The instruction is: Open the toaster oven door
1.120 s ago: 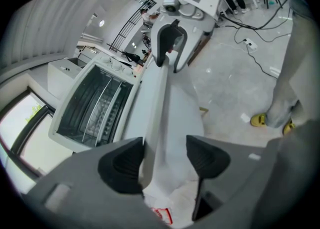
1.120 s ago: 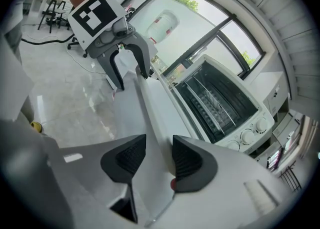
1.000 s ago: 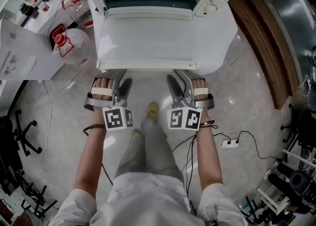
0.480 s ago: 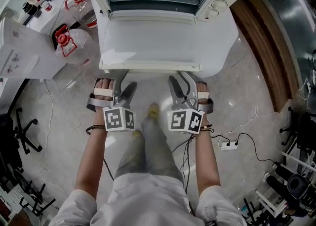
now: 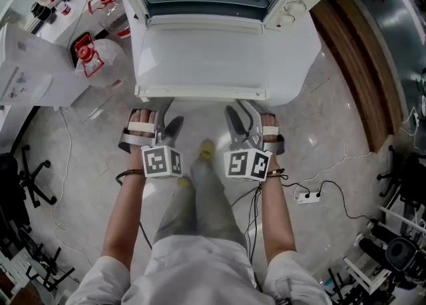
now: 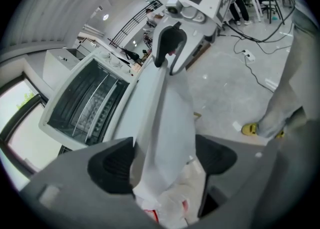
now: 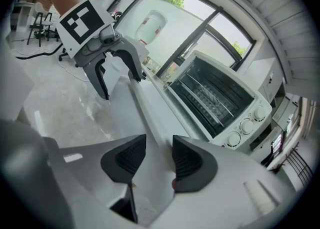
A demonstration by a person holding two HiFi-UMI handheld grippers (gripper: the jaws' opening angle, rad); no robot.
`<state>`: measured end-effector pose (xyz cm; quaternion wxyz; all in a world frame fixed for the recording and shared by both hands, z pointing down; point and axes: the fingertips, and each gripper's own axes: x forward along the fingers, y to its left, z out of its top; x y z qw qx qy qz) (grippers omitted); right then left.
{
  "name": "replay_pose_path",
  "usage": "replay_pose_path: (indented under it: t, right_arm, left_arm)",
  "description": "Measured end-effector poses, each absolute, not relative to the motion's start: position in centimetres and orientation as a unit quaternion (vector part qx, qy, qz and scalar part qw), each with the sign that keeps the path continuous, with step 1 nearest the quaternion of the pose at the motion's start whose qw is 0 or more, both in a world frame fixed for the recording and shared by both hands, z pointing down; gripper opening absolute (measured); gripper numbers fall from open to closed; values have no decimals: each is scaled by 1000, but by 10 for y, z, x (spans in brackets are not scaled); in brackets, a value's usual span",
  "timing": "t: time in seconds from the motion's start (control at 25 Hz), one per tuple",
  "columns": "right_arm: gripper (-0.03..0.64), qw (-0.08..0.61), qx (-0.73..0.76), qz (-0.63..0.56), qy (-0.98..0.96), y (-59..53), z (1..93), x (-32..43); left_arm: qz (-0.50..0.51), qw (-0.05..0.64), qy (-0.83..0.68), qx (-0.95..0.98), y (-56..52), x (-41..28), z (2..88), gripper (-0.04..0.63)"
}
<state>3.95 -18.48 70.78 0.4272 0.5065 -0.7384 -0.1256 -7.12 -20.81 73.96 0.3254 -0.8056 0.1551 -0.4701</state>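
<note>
Toaster oven door lies folded down flat toward the person, with its front edge between both claws. The left gripper jaws have just been opening and stand wide, pads off the edge. The right gripper looks clamped on it, so the best move is probably to release it and back straight off without lifting the door. The door handle is hidden under the edge, and how firmly the right pads press is unclear.
</note>
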Motion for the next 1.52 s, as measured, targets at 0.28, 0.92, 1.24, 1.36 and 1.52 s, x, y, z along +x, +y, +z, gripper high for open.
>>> replay_pose_path:
  t: [0.28,0.92,1.24,1.36,1.52]
  right_arm:
    - [149,419,512,-123,-740,-185,707,40]
    - [149,414,525,-111,-735,-178,705,38]
    - [149,407,529,-92,-739,-167,706,34]
    - [149,401,531,-86,-742,-165,700,32]
    - [147,384,538,-75,-747,-163,688,27]
  left_arm:
    - [-461,320,163,-811,-209,-70,739,382]
    - [-451,317,178,-815,-206,-73,734,387]
    - [-437,316,187,-821,-203,-71,719,387]
    - [-428,317,195,-824,-200,-70,705,387]
    - [-420,296,203,-834,-196,-73,693,387]
